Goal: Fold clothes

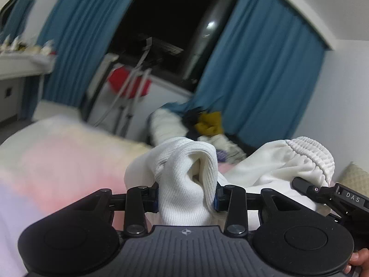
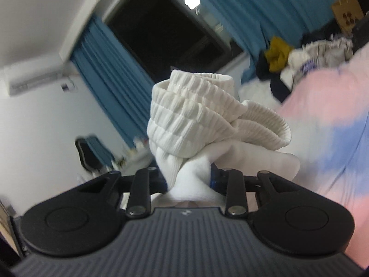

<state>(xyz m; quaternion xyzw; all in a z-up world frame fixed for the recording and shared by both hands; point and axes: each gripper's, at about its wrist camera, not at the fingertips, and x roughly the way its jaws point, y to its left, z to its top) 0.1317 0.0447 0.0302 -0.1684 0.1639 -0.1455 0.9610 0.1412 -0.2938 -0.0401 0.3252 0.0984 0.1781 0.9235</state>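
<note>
Above a bed spread with one pink, white and pale blue cover [image 1: 57, 152], two grippers hold up a single white garment [image 1: 272, 168] between them. At the left of the left wrist view stands one white shelf [image 1: 23, 63] carrying small items too blurred to count. Next come two blue curtains [image 1: 76, 37], one on each side of a single dark window [image 1: 168, 23]; below the window are a red object [image 1: 129, 83] and a white-framed rack [image 1: 129, 97]. Further right, one heap of mixed clothes [image 1: 207, 124] lies at the far end of the bed, with a mustard-yellow piece on top.

The left gripper [image 1: 186, 196] has its jaws drawn partway in and pressed on a bunch of ribbed white knit, which bulges up between the blue pads. The garment runs on to the right, where its gathered, elastic-ribbed band [image 1: 313, 159] sits at the right gripper [image 1: 306, 185], seen at the frame's edge. A fingertip [image 1: 359, 260] of the person shows at the lower right corner.

In the right wrist view, the right gripper [image 2: 188, 180] likewise has its jaws partly closed, clamping the white cloth; the ribbed band [image 2: 196, 110] is rolled and folded above the jaws. The garment is plain white, soft and thick, with fine vertical ribbing and no visible print.
</note>
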